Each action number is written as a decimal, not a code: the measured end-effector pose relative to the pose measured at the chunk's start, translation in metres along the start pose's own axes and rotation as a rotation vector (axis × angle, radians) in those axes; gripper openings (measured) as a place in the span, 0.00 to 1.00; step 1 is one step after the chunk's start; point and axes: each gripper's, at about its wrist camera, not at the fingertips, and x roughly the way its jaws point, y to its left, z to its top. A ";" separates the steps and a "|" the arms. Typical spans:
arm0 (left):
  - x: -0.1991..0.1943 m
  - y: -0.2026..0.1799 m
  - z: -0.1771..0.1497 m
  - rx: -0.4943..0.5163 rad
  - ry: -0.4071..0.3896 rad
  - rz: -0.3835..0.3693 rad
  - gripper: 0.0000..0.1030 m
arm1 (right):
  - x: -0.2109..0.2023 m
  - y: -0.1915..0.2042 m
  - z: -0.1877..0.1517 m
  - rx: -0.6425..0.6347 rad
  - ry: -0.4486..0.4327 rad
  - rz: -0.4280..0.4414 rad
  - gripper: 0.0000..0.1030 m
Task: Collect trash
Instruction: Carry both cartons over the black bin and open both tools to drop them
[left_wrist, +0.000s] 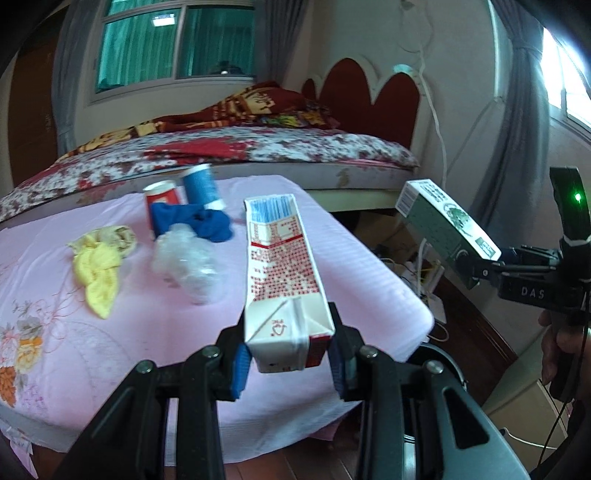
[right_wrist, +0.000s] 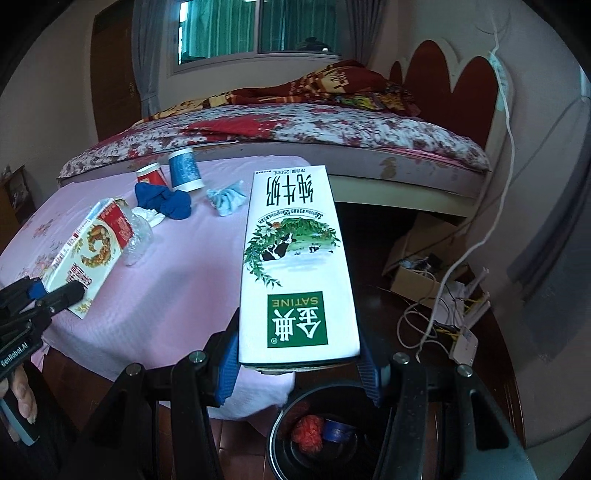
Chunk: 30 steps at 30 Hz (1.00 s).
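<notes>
— What has the left gripper (left_wrist: 288, 354) got?

— A red-and-white carton (left_wrist: 280, 273), clamped by its bottom end between the blue pads (left_wrist: 239, 369). The carton sticks out forward over the near right corner of the table (left_wrist: 369, 266). Its side is covered in small red print, too fine to read; the far end has blue stripes. In the right wrist view its front face shows a picture of food, and the lettering there is blurred.

— And the right gripper (right_wrist: 299, 369)?

— Its jaws stand wider and are clamped on a white milk carton (right_wrist: 295, 266), again by one end. The label reads upside down: a green square with "SATINE" and two large Chinese characters, a meadow scene with a cow, more large characters farther out, and "250mL" at the far edge. This carton is held off the table's right edge, above a black bin (right_wrist: 314, 435) on the floor. Inside the bin lie a red crumpled wad (right_wrist: 308, 434) and something blue beside it.

— Any writing on the tools?

— "DAS" on the right gripper's body, "GenRobot.AI" on the left one's.

— What's left on the table?

— Near the far edge, a red paper cup (left_wrist: 162, 194) and a blue cup (left_wrist: 201, 186), a dark blue cloth (left_wrist: 207, 221), a yellow rag (left_wrist: 99, 266), crumpled clear plastic (left_wrist: 188, 266) and a pale blue wad (right_wrist: 227, 199).
</notes>
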 end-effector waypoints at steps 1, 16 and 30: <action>0.001 -0.008 -0.001 0.008 0.002 -0.008 0.35 | -0.002 -0.003 -0.001 0.004 0.000 -0.005 0.54; 0.019 -0.091 -0.008 0.113 0.043 -0.152 0.35 | -0.015 -0.067 -0.062 0.052 0.070 -0.102 0.54; 0.032 -0.169 -0.048 0.247 0.160 -0.305 0.35 | -0.014 -0.106 -0.117 0.069 0.176 -0.137 0.54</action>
